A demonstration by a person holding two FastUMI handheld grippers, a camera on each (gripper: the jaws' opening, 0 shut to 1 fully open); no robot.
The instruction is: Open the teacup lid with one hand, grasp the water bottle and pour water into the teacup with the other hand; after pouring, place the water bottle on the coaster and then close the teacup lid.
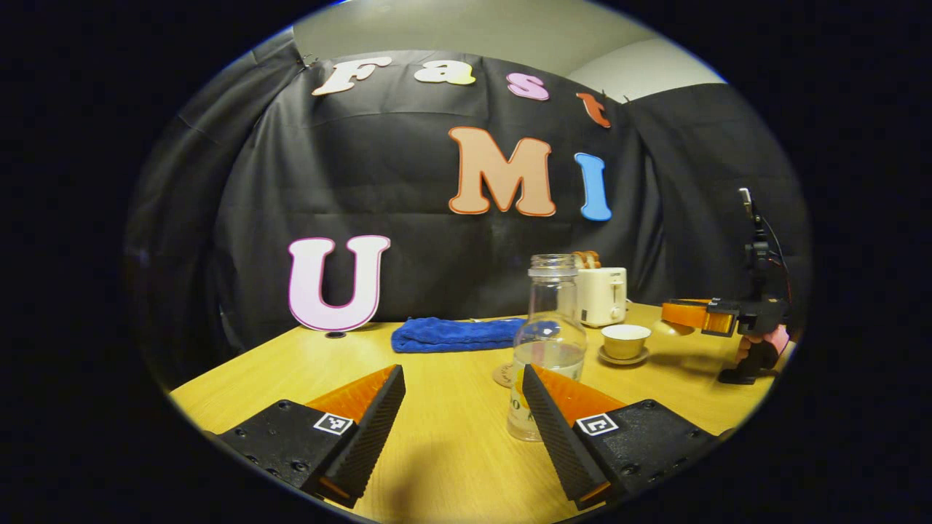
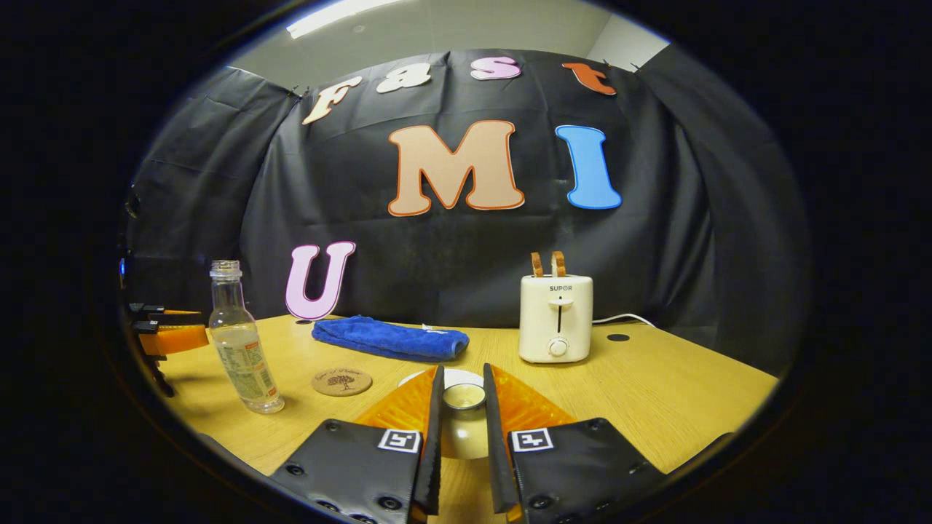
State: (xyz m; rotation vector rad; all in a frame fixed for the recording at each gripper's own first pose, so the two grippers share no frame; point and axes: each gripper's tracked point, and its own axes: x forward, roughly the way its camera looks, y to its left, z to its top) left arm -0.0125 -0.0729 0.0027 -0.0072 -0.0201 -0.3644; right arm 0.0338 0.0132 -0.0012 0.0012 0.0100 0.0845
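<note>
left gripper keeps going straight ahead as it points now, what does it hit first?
Probably nothing soon: the water bottle stands by its right finger, off the centre line. Beyond lies bare table, then the blue cloth. Depth is unclear.

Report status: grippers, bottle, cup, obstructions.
Right gripper shut on lid. Left gripper open, nearing water bottle. Teacup uncovered. Coaster unobstructed.

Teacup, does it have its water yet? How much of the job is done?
Not yet. Done: the lid is off the teacup, and the right gripper has its fingers shut on it. In hand: the left gripper is open beside the water bottle, which stands upright on the table. Left: grasping, pouring, setting the bottle on the coaster, closing the lid.
</note>
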